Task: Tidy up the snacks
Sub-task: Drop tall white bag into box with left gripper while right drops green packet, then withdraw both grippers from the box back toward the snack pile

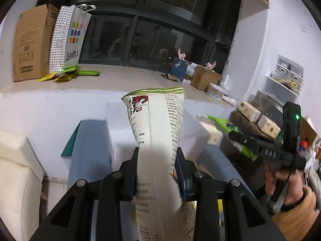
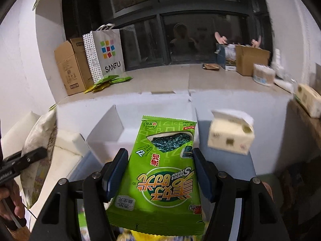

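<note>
My left gripper is shut on a tall cream-white snack bag, which stands upright between the pads. In the right wrist view that bag and the left gripper show at the left edge. My right gripper is shut on a green seaweed packet, its pads pressing both side edges. The left wrist view catches the right gripper at the right, with the green packet in it and a hand in an orange sleeve behind it. Both bags hang above an open white box.
A tissue pack sits right of the box. On the window ledge stand a cardboard box, a SANFU paper bag with several green packets at its foot, and more boxes at the right. A cream cushion lies at the left.
</note>
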